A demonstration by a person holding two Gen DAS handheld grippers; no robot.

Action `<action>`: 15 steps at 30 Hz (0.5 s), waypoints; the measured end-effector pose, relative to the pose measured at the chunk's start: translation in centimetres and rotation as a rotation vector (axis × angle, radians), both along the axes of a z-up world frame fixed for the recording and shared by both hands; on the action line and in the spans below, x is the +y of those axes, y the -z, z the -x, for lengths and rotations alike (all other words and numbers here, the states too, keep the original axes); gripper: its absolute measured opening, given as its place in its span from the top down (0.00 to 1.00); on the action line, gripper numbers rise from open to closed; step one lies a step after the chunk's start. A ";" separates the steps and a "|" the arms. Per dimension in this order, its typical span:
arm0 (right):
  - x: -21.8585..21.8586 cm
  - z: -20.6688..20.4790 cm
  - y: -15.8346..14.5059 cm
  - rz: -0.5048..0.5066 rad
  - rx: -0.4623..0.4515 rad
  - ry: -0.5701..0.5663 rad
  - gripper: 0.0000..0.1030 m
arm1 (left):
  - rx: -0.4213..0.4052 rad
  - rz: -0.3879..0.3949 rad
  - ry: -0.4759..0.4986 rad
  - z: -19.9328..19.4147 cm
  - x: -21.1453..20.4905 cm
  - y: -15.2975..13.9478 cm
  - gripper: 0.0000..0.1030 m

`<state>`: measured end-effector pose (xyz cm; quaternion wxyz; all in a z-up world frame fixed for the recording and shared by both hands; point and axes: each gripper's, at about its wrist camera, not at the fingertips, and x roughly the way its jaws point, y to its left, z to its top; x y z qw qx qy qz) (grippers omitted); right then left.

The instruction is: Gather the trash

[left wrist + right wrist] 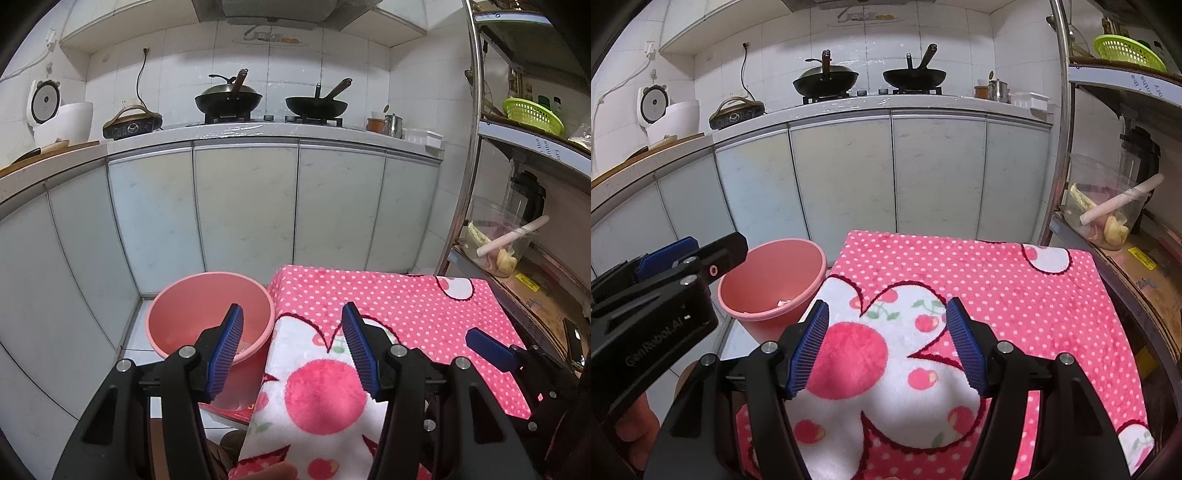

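Peering into the pink bucket [210, 314], the left wrist view makes out only a pale, blurred bit at the bottom, partly hidden by the left gripper [291, 354], whose fingers stand apart with nothing between them. The right wrist view shows that white scrap [783, 302] more plainly against the bucket's inner wall. The right gripper [888, 345] also stands spread and holds nothing, over the pink dotted cloth [1015, 295] just beside the bucket. Both views cut off the cloth's near edge.
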<state>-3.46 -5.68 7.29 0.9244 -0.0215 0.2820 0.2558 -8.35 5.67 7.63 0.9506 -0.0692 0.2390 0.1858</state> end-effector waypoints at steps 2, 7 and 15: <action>0.0 -0.1 0.1 -0.001 0.001 -0.001 0.35 | 0.000 0.001 -0.001 0.0 0.0 0.0 0.46; 0.0 -0.1 0.1 0.001 0.003 -0.002 0.35 | 0.000 -0.001 -0.002 0.1 0.1 0.0 0.46; 0.0 0.0 0.2 0.000 0.002 -0.006 0.35 | -0.001 -0.002 -0.002 0.1 0.1 -0.1 0.47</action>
